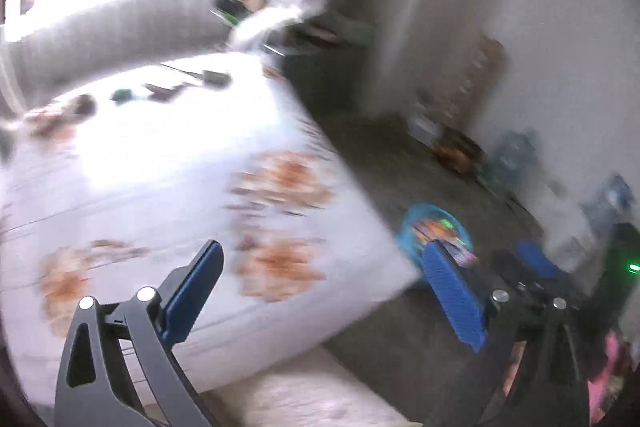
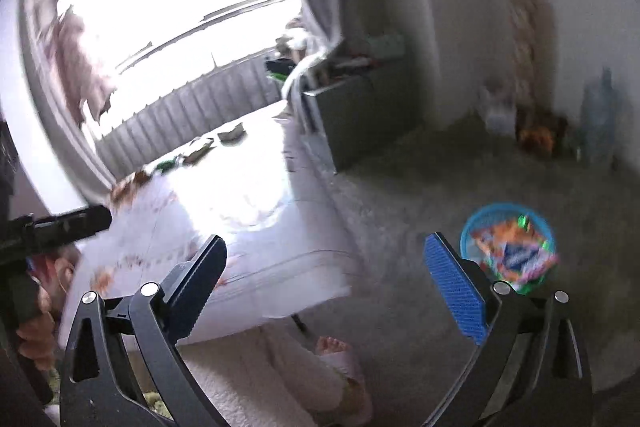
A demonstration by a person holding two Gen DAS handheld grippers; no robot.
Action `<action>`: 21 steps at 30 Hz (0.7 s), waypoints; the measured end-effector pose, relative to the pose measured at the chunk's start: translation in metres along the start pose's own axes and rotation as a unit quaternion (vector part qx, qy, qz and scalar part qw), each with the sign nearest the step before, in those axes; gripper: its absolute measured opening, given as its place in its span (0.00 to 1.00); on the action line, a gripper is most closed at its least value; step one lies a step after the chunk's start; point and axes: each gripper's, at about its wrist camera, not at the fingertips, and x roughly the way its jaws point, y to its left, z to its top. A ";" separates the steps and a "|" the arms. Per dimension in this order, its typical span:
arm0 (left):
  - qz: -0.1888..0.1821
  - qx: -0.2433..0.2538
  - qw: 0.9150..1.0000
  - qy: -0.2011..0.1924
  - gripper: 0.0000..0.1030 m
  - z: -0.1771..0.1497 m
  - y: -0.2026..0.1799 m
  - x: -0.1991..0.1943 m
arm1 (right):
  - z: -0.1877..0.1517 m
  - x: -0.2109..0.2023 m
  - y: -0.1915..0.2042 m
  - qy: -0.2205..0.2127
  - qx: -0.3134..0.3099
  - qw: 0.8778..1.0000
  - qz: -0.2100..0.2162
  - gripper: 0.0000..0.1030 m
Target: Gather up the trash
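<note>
Both shots are pretty blurry. The left tongs [image 1: 324, 291] and the right tongs [image 2: 326, 285] are spread wide with nothing between them. The trash is in a blue bin [image 2: 468, 233] on the carpet [image 2: 400, 195], just past the corner of the bed [image 2: 240, 195], stuffed with bright wrappers [image 2: 512, 251]. A few dark bits [image 2: 232, 135] lie on the bed near the headboard [image 2: 192, 115]. A bare foot [image 2: 332, 345] shows at the bottom.

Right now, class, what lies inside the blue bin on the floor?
The blue bin holds a heap of colourful wrappers, orange, blue, pink and green. Whatever lies beneath that top layer, and the bin's bottom, is covered.
</note>
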 end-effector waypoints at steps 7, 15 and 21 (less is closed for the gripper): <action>0.097 -0.032 0.994 -0.048 0.95 -0.019 0.041 -0.030 | 0.010 -0.011 0.062 -0.025 -0.084 0.996 -0.012 0.92; 0.115 -0.032 0.989 -0.091 0.95 -0.023 0.054 -0.048 | 0.004 -0.007 0.084 -0.013 -0.094 0.995 -0.027 0.92; 0.126 -0.091 0.986 -0.061 0.95 -0.037 0.078 -0.034 | -0.012 0.024 0.099 0.045 -0.102 0.993 -0.050 0.92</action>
